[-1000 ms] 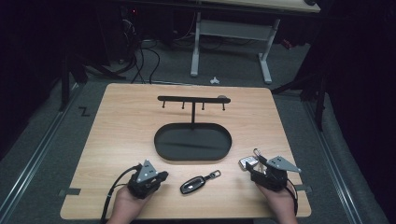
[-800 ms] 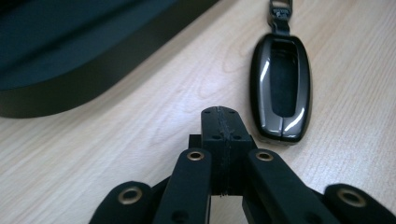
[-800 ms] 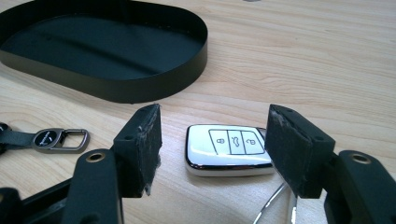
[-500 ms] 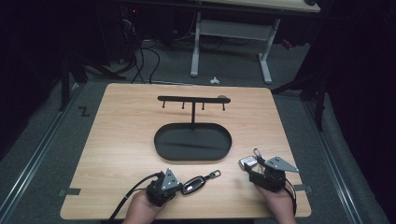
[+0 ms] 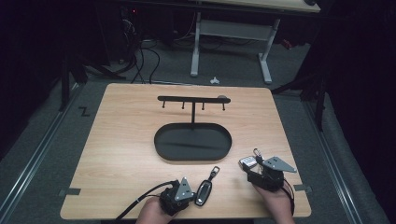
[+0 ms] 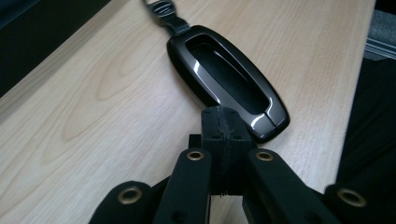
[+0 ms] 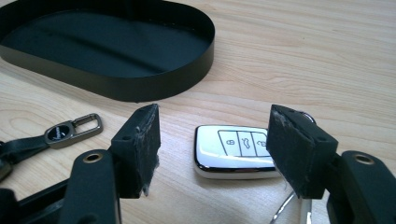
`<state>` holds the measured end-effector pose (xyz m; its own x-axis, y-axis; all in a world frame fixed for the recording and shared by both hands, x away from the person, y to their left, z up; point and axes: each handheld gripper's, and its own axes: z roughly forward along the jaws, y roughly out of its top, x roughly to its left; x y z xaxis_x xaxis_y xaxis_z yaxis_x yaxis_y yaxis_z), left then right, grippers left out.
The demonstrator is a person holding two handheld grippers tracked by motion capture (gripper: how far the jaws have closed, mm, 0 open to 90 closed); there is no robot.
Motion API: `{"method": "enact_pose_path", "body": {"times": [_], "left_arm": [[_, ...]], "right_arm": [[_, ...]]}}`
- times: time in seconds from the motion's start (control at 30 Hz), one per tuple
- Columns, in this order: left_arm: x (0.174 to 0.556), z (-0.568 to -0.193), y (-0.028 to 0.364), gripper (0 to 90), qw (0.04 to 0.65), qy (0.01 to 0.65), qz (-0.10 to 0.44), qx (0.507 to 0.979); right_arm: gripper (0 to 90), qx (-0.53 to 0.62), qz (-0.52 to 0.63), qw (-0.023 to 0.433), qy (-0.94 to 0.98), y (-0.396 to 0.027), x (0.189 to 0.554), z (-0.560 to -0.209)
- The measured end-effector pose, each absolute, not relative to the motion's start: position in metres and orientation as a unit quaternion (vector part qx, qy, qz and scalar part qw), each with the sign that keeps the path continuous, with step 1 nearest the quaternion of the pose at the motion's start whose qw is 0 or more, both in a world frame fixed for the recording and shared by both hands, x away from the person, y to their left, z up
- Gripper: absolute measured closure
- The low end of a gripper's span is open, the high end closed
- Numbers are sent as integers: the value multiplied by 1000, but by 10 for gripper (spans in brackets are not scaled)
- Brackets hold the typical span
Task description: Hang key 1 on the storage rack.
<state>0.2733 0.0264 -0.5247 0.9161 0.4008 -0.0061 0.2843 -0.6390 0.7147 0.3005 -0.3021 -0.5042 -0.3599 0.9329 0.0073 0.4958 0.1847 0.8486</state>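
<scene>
**At table's near edge, two keys, two grippers**

From above, we see the left gripper (image 5: 180,197) closed beside the dark key fob (image 5: 203,192), lower centre. Its own view shows pads pressed together, touching the fob (image 6: 229,84). Right gripper (image 7: 215,149) gapes around the white key (image 7: 233,151), centre.

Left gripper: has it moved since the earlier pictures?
Yes. In the high view the left gripper has slid rightward along the table's near edge, ending beside the black key fob, jaws shut.
</scene>
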Motion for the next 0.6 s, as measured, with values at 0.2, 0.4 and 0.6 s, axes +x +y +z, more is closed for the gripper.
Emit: {"method": "enact_pose_path", "body": {"times": [0.2, 0.4, 0.6], "left_arm": [[279, -519, 37, 862, 393, 201, 100, 892], [297, -513, 72, 785, 390, 239, 143, 878], [316, -505, 112, 651, 388, 293, 186, 854]], "right_arm": [[345, 488, 402, 273, 725, -293, 296, -504], [348, 474, 407, 248, 740, -277, 292, -505], [410, 442, 420, 207, 765, -252, 283, -507]]}}
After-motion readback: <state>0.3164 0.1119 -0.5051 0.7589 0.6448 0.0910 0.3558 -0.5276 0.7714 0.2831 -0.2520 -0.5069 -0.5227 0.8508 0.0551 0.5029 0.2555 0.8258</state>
